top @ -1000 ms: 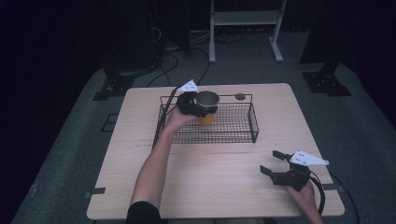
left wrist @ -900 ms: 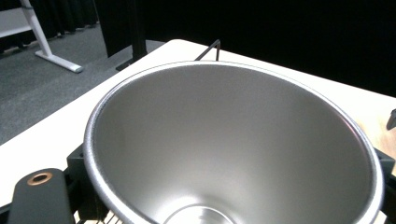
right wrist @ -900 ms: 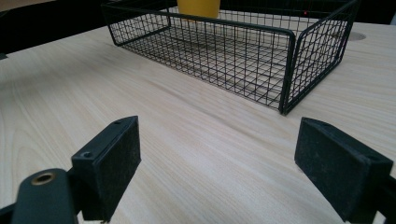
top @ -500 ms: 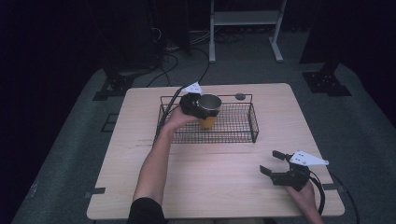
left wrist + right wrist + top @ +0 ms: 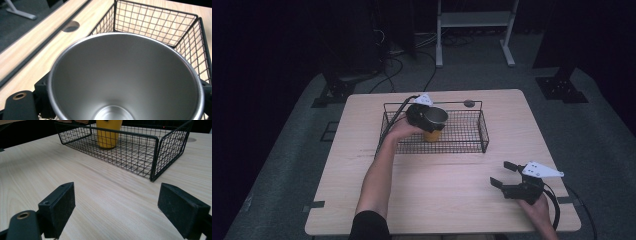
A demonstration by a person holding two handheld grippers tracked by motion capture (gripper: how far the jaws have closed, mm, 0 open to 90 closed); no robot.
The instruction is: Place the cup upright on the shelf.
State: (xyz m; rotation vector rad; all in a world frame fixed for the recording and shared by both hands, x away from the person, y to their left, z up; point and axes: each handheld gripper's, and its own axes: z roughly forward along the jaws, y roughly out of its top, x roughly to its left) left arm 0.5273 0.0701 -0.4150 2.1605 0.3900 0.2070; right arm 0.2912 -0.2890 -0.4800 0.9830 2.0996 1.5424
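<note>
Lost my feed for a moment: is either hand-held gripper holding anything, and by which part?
The left hand-held gripper holds the yellow cup by its upper rim, inside the wire basket. The right hand-held gripper holds nothing.

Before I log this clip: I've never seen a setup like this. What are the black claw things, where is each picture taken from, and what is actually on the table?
There is no robot here. A person at a wooden table holds a hand-held two-jaw gripper in each hand.

The high view looks down from above the person's side. The other two pictures come from small cameras riding on the grippers, looking out along their black jaws.

On the table stands a black wire basket. The left gripper is at the basket, closed on a cup that is yellow outside and shiny metal inside. In the left gripper view you look straight down into that cup. In the right gripper view the cup's base appears to sit on the basket floor.

The right gripper waits near the table's front right corner, jaws wide apart, holding nothing.
</note>
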